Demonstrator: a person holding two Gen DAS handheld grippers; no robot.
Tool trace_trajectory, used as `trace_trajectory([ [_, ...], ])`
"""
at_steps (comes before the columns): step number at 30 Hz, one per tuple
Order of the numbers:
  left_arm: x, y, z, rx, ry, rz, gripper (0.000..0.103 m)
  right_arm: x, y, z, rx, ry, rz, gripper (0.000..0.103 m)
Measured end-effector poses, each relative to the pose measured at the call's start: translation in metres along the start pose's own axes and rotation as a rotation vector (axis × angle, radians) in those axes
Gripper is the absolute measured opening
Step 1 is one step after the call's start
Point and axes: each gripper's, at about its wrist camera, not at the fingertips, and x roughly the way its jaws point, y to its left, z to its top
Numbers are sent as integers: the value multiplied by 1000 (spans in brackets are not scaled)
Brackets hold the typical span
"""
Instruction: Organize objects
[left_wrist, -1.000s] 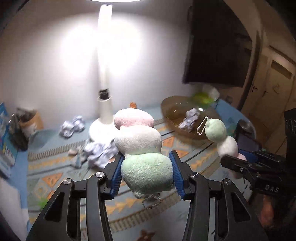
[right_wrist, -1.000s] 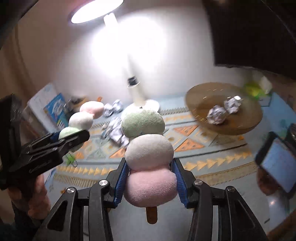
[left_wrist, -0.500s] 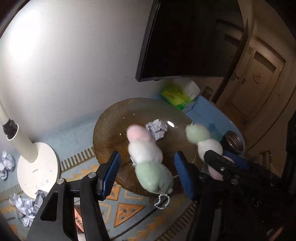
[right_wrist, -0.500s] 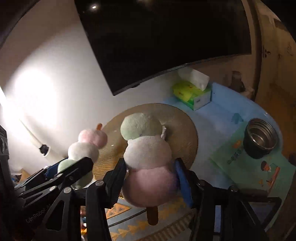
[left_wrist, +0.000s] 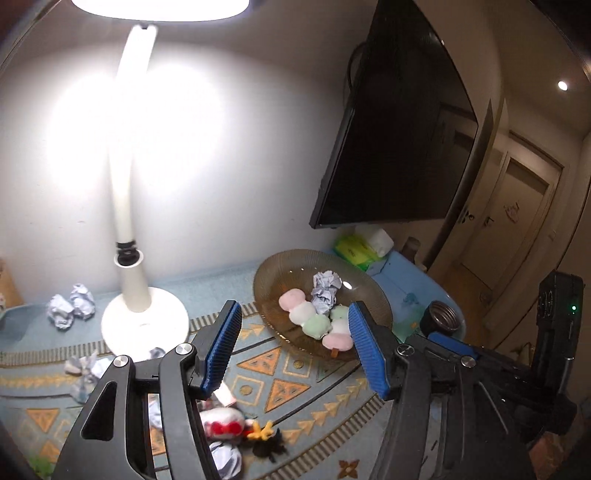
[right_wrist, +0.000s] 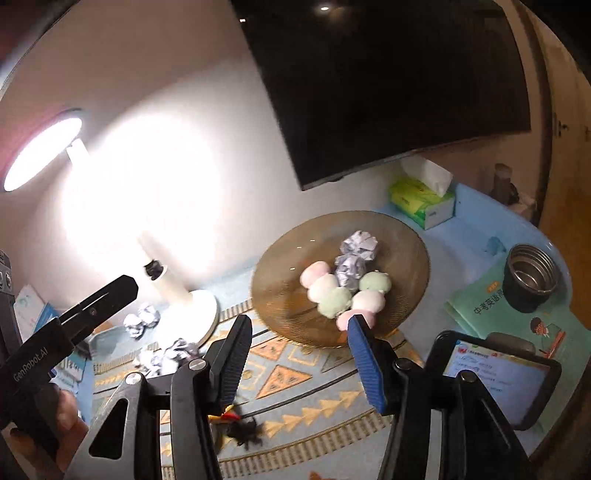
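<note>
Both plush dango skewers lay in the brown glass plate (left_wrist: 373, 295) at centre-right of the frame: left skewer (left_wrist: 303, 312) and right skewer (left_wrist: 339, 330) side by side, touching, w/ two crumpled paper balls (left_wrist: 325, 290) just behind them. Left gripper (left_wrist: 295, 350) stood wide, nothing btwn its blue pads; right gripper (right_wrist: 301, 363) likewise wide and empty, plate beyond its tips. So plush part looked done. Left to do, as I judged: loose paper balls by the lamp base (left_wrist: 144, 325) at left (left_wrist: 70, 304), more crumpled paper at lower left, and a small red-and-white toy (left_wrist: 225, 424) at bottom centre on the patterned mat (left_wrist: 288, 391). Est. roughly halfway. Cup (right_wrist: 532, 275), phone (right_wrist: 495, 373), tissue box (right_wrist: 421, 201) sat at right, untouched.
</note>
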Motion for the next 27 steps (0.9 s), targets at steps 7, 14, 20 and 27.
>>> trace_trajectory([
  [7, -95, 53, -50, -63, -142, 177, 102, -14, 62, -50, -116, -11, 117, 58],
  [14, -77, 140, -153, -166, -30, 414, 101, 46, 82, -140, -169, 84, 177, 64],
  [20, -56, 192, -203, -324, 69, 412, 99, 83, 83, -183, -220, 111, 173, 64],
  [27, -56, 199, -206, -373, 97, 367, 97, 90, 90, -185, -254, 140, 169, 64],
])
